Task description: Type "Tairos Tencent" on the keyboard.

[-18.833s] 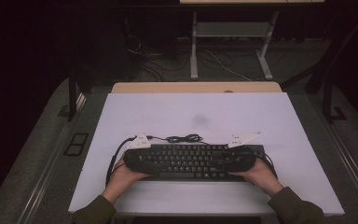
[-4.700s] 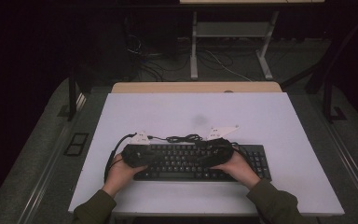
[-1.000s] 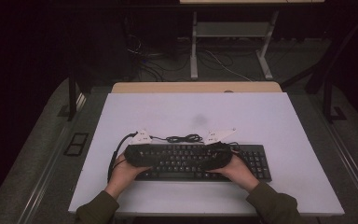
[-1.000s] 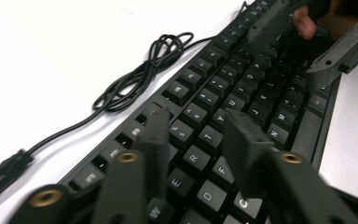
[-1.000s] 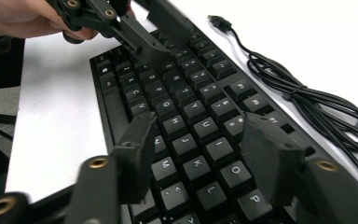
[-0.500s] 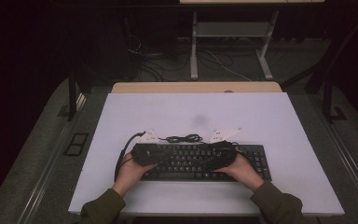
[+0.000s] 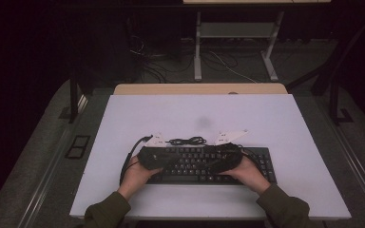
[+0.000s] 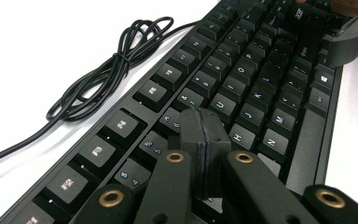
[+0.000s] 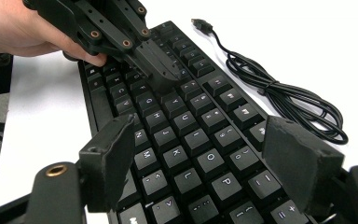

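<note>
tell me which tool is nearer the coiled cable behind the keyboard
Left. The left tool sits at the keyboard's left end, close to the coiled cable; the right tool is slightly farther right.

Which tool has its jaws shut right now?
The left tool: its pads are pressed together over the keyboard. The right tool stands wide open.

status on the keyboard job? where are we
Done: keyboard lies flat on the table, its cable bundled and unplugged beside it. In hand: left gripper, jaws shut, tip down on the keys near Y and U; right gripper, whose jaws have just been opening, hovers over the O and P keys. What's left: unclear.
</note>
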Motion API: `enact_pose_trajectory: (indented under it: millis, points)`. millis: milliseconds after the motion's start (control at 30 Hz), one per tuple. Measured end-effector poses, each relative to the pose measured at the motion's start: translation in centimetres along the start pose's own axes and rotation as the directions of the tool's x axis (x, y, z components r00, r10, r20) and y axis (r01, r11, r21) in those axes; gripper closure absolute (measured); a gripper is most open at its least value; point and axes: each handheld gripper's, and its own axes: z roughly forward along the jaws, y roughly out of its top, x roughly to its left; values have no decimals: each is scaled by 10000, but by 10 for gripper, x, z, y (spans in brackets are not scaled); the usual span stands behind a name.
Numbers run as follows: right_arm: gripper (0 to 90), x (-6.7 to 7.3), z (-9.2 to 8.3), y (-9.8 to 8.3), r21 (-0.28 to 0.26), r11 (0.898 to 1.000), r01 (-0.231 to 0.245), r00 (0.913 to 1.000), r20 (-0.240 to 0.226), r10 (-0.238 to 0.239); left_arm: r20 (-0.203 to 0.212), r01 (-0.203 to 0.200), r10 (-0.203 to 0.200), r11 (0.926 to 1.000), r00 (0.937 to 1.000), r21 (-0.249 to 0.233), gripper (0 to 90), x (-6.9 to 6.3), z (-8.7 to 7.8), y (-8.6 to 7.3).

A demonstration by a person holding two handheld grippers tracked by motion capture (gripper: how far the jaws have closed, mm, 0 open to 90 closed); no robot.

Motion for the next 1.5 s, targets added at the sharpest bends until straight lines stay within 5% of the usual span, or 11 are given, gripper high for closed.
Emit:
enact_pose_trajectory:
  millis: [433, 733, 1500]
  points:
    - [250, -1, -1, 1, -94, 9999, -42, 10000, 53, 43, 4, -68, 68, 9999, 10000, 102, 894, 0, 1, 0]
    - [250, -2, -3, 1, -151, 9999, -84, 9999, 81, 85, -20, 65, -65, 9997, 10000, -249, 889, 1, -7, 1]
    - [192, -9, -13, -7, -416, 9989, -228, 9990, 381, 244, -21, 361, -364, 9952, 9993, -911, 463, 1, -23, -2]
